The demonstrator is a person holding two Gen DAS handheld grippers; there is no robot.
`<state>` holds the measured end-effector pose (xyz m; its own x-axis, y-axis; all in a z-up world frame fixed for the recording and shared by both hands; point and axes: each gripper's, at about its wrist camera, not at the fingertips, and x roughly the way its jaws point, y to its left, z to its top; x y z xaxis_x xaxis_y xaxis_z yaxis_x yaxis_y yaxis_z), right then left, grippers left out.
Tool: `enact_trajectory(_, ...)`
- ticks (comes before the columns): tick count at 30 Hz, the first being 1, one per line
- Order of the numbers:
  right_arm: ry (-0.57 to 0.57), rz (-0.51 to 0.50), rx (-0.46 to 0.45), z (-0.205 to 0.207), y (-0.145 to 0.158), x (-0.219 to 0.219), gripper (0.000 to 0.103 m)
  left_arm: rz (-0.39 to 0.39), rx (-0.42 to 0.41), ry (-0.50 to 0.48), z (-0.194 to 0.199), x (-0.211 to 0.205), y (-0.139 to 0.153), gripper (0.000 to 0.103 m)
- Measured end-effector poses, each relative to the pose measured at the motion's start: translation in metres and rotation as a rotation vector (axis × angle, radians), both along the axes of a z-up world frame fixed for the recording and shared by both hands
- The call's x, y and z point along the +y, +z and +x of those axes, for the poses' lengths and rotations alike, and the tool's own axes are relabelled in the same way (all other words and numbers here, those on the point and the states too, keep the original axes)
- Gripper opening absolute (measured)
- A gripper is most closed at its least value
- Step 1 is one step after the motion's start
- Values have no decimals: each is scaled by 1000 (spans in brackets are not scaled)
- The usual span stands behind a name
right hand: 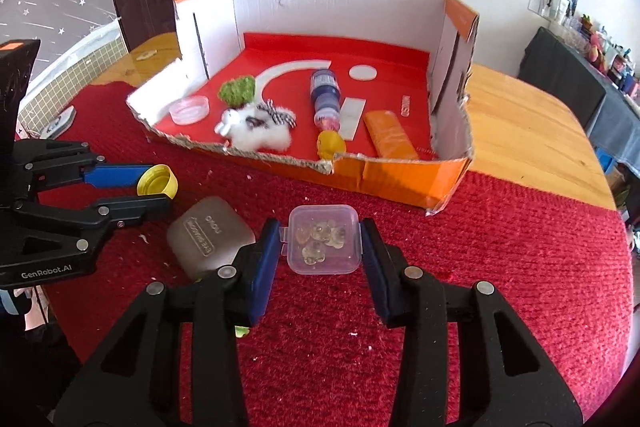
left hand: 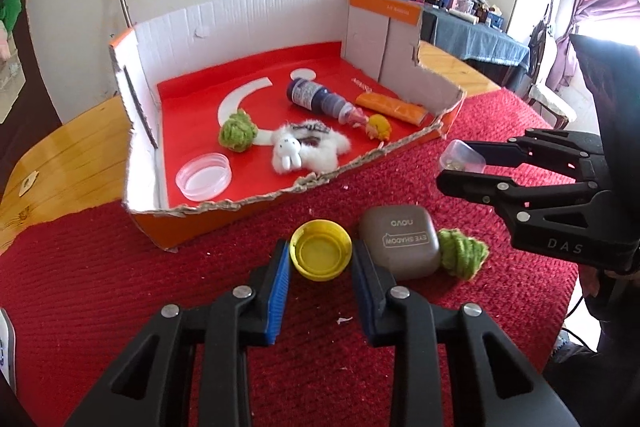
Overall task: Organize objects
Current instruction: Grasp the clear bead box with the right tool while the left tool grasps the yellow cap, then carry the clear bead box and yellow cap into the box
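Observation:
My left gripper is shut on a yellow bottle cap, held just above the red cloth; it also shows in the right wrist view. My right gripper is shut on a small clear plastic box of beads, seen from the side in the left wrist view. A grey eye shadow case and a green yarn ball lie on the cloth right of the cap. The open cardboard box with a red floor stands beyond.
Inside the box lie a clear round lid, a green yarn ball, a white plush bunny, a blue bottle, a yellow toy and an orange packet. The wooden table extends beyond the cloth.

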<state>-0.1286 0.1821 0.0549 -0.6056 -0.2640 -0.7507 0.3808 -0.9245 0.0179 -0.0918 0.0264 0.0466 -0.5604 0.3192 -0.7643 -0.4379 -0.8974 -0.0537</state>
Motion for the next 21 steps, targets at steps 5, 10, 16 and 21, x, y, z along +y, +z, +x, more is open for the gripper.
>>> enact_trajectory(5,4,-3,29,7,11,0,39,20,26,14,8,-6,12,31)
enact_trajectory(10,8,-6,42,11,17,-1,39,32,35,27,15,-12,16,31)
enact_trajectory(16,11,1,50,15,21,-4,39,40,45,40,20,-18,19,31)
enact_trajectory(21,14,2,53,17,22,-6,39,44,46,43,22,-20,19,31)
